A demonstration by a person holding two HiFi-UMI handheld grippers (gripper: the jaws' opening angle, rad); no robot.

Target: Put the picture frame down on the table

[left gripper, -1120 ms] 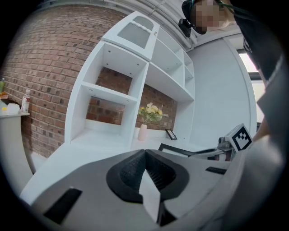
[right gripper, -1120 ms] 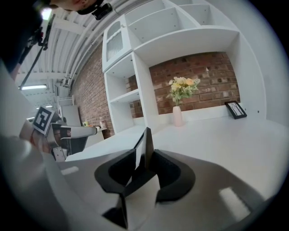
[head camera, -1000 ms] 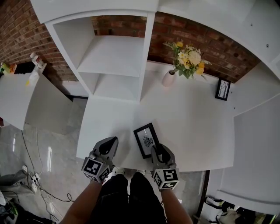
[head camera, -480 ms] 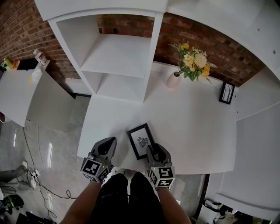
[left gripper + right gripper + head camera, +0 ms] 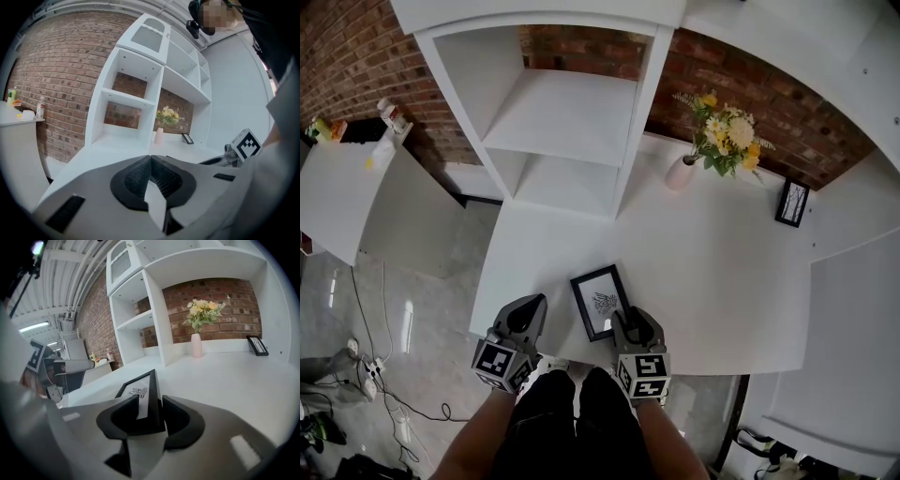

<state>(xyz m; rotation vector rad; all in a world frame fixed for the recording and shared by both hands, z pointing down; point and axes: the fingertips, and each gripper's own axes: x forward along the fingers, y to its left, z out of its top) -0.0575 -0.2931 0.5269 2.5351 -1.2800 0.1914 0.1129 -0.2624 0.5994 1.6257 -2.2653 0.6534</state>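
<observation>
A small black picture frame (image 5: 598, 302) with a white mat and a dark plant print lies nearly flat over the near edge of the white table (image 5: 712, 272). My right gripper (image 5: 627, 323) is shut on the frame's (image 5: 140, 391) near right corner; in the right gripper view its jaws pinch the black rim. I cannot tell whether the frame rests on the tabletop. My left gripper (image 5: 529, 317) hovers at the table's near left corner, shut with nothing in it (image 5: 149, 174).
A white shelf unit (image 5: 553, 112) stands at the table's back left. A vase of yellow flowers (image 5: 720, 131) and a second small black frame (image 5: 791, 202) sit near the brick wall. A side counter (image 5: 347, 197) is at far left. Cables lie on the floor (image 5: 384, 394).
The frame and my right gripper have shifted slightly left along the table's near edge and the frame lies squarer to it. The left gripper has barely moved.
</observation>
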